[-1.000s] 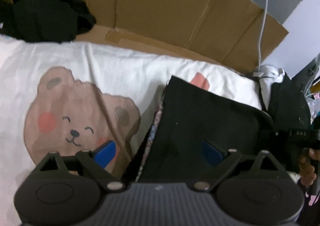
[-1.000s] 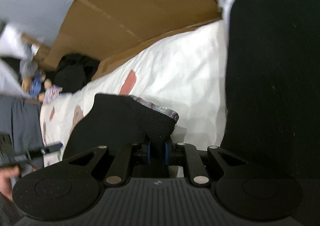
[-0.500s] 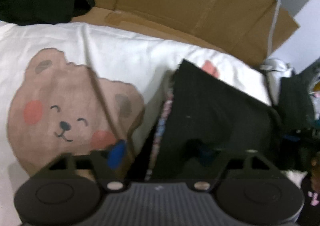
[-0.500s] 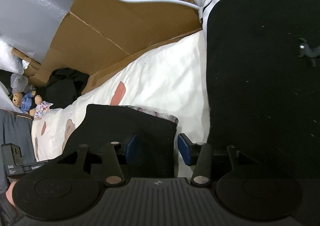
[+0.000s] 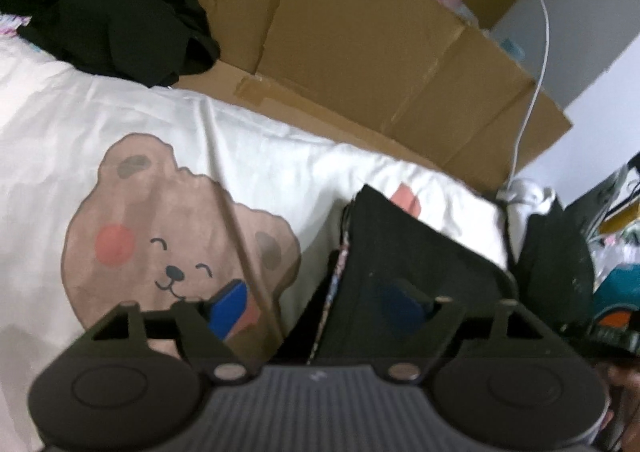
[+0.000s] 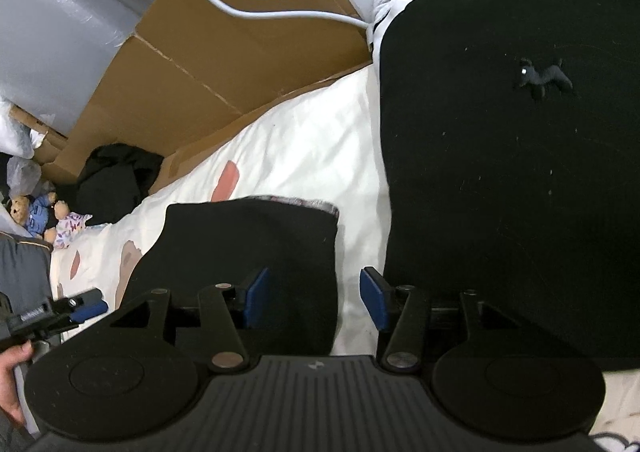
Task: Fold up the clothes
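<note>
Folded black garment lies on the bed, on the white bear-print sheet, to the right of the bear's face. In the right view the same garment sits just ahead of my fingers, a patterned lining showing along its far edge.

Left gripper: jaws opening, wide apart. One blue pad hangs over the bear print, the other over the black cloth. Nothing pressed between them; the garment's left edge lies under the gap.

Right gripper: jaws part open, not pinching. Left pad over the garment's right edge, right pad over the bare sheet beside it. Nothing held.

A large flat black cloth lies just right of the folded piece, a strip of sheet between them. A crumpled black heap sits far back by the cardboard.

Handling, my guess: light, soft, limp knit. No stiffness, so it will sag and unfold if lifted from one point. Layers may slide on each other; lining looks smoother than the outer face. Not fragile, not slippery against rubber pads.

Where to grip: at the corners or along a folded edge, catching all layers at once, both grippers together, well apart. Pinch deep enough not to lift only the top layer. Avoid snagging the sheet beneath.
</note>
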Demonstrator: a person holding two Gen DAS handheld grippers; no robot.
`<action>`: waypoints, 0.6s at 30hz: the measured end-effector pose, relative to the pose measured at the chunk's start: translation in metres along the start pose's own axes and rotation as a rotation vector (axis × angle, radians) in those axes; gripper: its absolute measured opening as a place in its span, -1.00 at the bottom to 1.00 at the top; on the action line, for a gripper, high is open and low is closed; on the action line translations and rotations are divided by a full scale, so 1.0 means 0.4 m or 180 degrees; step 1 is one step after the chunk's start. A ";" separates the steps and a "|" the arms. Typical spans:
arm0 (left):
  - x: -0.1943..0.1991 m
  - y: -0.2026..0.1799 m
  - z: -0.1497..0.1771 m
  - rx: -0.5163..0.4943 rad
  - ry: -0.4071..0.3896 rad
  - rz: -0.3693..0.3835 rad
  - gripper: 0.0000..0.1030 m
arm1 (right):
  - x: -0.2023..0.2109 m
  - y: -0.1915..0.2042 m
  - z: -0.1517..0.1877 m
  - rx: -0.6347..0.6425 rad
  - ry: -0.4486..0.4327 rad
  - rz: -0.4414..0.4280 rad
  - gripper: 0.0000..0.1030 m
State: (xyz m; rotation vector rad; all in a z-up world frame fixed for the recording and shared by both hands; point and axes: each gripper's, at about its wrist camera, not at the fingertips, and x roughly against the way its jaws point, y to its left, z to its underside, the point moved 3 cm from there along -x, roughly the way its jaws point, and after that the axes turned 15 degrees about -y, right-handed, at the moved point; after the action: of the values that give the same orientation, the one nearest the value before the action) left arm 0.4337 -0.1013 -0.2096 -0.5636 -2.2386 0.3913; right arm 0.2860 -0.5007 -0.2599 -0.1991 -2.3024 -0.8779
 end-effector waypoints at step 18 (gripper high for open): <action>-0.128 -0.010 0.077 -0.0123 0.0459 0.0473 0.74 | -0.045 -0.017 0.092 -0.0343 -0.0233 -0.0034 0.22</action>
State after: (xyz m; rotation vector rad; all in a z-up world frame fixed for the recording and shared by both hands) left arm 0.4399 -0.1341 -0.2596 -0.7578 -2.0766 0.3708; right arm 0.2782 -0.4808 -0.2952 -0.2701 -2.3270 -1.0167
